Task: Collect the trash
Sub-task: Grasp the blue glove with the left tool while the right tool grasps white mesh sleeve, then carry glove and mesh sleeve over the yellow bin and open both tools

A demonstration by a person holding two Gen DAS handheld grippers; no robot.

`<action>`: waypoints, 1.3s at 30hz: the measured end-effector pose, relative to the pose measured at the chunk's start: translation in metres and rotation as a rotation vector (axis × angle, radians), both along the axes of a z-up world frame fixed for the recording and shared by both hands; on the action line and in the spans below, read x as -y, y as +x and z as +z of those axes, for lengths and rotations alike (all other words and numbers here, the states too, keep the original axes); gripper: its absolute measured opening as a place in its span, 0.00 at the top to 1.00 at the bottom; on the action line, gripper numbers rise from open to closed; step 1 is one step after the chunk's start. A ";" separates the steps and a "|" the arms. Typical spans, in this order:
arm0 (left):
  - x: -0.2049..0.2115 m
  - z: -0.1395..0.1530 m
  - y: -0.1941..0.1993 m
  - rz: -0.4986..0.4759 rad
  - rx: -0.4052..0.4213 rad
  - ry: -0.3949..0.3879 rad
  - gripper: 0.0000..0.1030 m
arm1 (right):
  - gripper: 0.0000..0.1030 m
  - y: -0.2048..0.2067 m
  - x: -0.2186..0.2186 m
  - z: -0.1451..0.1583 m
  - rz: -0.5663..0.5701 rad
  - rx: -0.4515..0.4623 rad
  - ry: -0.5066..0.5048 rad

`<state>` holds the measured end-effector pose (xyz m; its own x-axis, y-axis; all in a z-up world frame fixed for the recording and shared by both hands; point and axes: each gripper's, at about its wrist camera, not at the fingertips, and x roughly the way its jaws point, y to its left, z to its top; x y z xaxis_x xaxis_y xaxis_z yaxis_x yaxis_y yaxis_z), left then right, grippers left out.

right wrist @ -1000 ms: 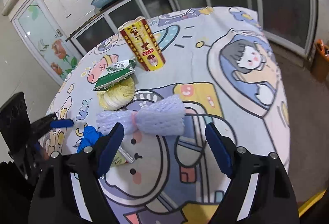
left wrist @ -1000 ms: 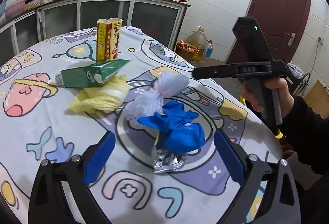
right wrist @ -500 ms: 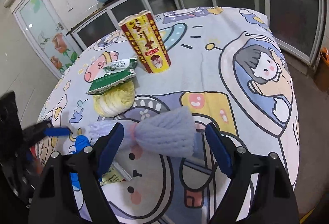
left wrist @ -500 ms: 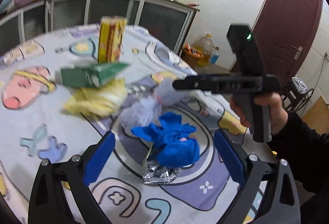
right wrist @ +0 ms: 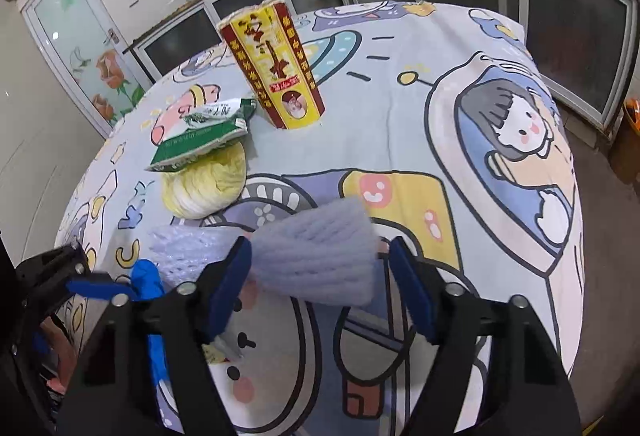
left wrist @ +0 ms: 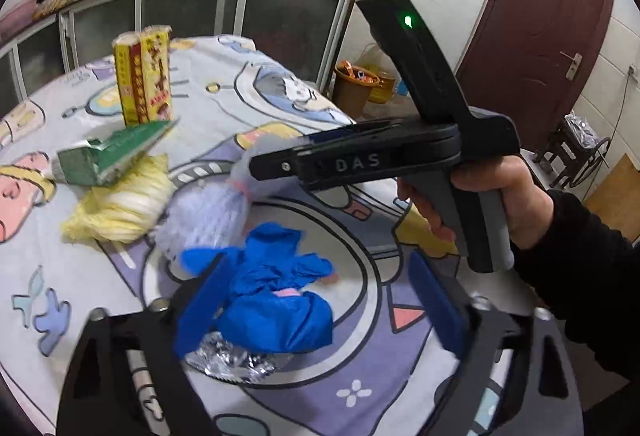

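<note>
Trash lies on the cartoon tablecloth. A crumpled blue glove lies between the open jaws of my left gripper, over a silver foil wrapper. A white foam net sleeve lies between the open jaws of my right gripper; it also shows in the left wrist view. A green packet rests on a yellow foam net. A red and yellow carton stands upright behind them.
Glass-fronted cabinets run along the wall behind the table. A brown bucket and oil bottle stand on the floor by the brown door. The table's edge drops off at the right.
Both grippers have moved forward and down. The blue glove now sits between the left jaws and the foam net sleeve between the right jaws, which stand narrower than before.
</note>
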<state>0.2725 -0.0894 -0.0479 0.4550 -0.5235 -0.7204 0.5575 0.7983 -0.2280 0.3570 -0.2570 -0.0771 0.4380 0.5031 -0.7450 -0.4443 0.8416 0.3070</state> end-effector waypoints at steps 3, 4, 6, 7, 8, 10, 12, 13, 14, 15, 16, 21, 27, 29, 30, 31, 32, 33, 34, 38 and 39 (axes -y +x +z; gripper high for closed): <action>0.002 -0.010 0.004 0.016 -0.018 0.027 0.50 | 0.53 -0.001 -0.003 -0.003 0.001 -0.005 -0.013; 0.002 -0.013 0.006 0.024 -0.027 0.031 0.59 | 0.60 -0.002 -0.004 -0.003 0.001 -0.005 -0.022; -0.001 -0.017 0.008 0.044 -0.035 0.041 0.74 | 0.73 -0.004 -0.004 -0.002 -0.008 0.003 -0.027; -0.003 -0.019 0.009 0.046 -0.038 0.038 0.81 | 0.82 -0.006 -0.003 0.000 -0.014 0.007 -0.020; -0.007 -0.018 0.008 0.050 -0.042 0.021 0.84 | 0.86 -0.007 -0.002 0.002 -0.014 0.011 -0.011; -0.013 -0.013 0.004 0.060 -0.029 0.008 0.85 | 0.89 -0.011 -0.003 0.008 -0.007 0.023 -0.007; -0.021 -0.005 -0.001 0.066 -0.016 -0.011 0.86 | 0.89 -0.015 -0.002 0.016 -0.013 0.032 0.010; -0.024 -0.002 -0.003 0.064 -0.017 -0.023 0.86 | 0.89 -0.017 -0.001 0.020 -0.015 0.034 0.023; -0.029 0.003 -0.006 0.066 -0.014 -0.040 0.86 | 0.89 -0.020 0.000 0.025 -0.018 0.042 0.029; -0.034 0.008 -0.010 0.071 -0.008 -0.049 0.86 | 0.89 -0.022 0.001 0.028 -0.020 0.047 0.033; -0.038 0.011 -0.013 0.072 -0.003 -0.057 0.86 | 0.89 -0.025 0.003 0.034 -0.026 0.055 0.046; -0.075 0.038 -0.032 0.120 0.041 -0.126 0.86 | 0.89 -0.042 0.010 0.058 -0.050 0.103 0.065; -0.121 0.064 -0.051 0.220 0.090 -0.161 0.86 | 0.89 -0.064 0.020 0.081 -0.078 0.146 0.077; -0.133 0.068 -0.058 0.238 0.098 -0.161 0.86 | 0.89 -0.072 0.024 0.087 -0.092 0.158 0.076; -0.136 0.070 -0.062 0.247 0.102 -0.157 0.86 | 0.89 -0.077 0.027 0.090 -0.099 0.163 0.077; -0.140 0.071 -0.066 0.257 0.106 -0.153 0.86 | 0.89 -0.080 0.030 0.092 -0.104 0.166 0.079; -0.144 0.070 -0.070 0.263 0.103 -0.154 0.86 | 0.89 -0.085 0.035 0.095 -0.112 0.174 0.079; -0.148 0.070 -0.074 0.272 0.100 -0.156 0.86 | 0.89 -0.089 0.038 0.096 -0.119 0.177 0.078; -0.150 0.069 -0.076 0.277 0.099 -0.154 0.86 | 0.89 -0.092 0.040 0.098 -0.126 0.179 0.077; -0.154 0.071 -0.089 0.288 0.106 -0.149 0.86 | 0.89 -0.107 0.058 0.099 -0.164 0.177 0.076; -0.154 0.072 -0.092 0.289 0.110 -0.149 0.86 | 0.89 -0.112 0.063 0.099 -0.174 0.176 0.077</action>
<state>0.1809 0.0647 0.0241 0.6705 -0.4571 -0.5844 0.3403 0.8894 -0.3053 0.2454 -0.3204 0.0214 0.6425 0.4611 -0.6120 -0.3474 0.8872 0.3038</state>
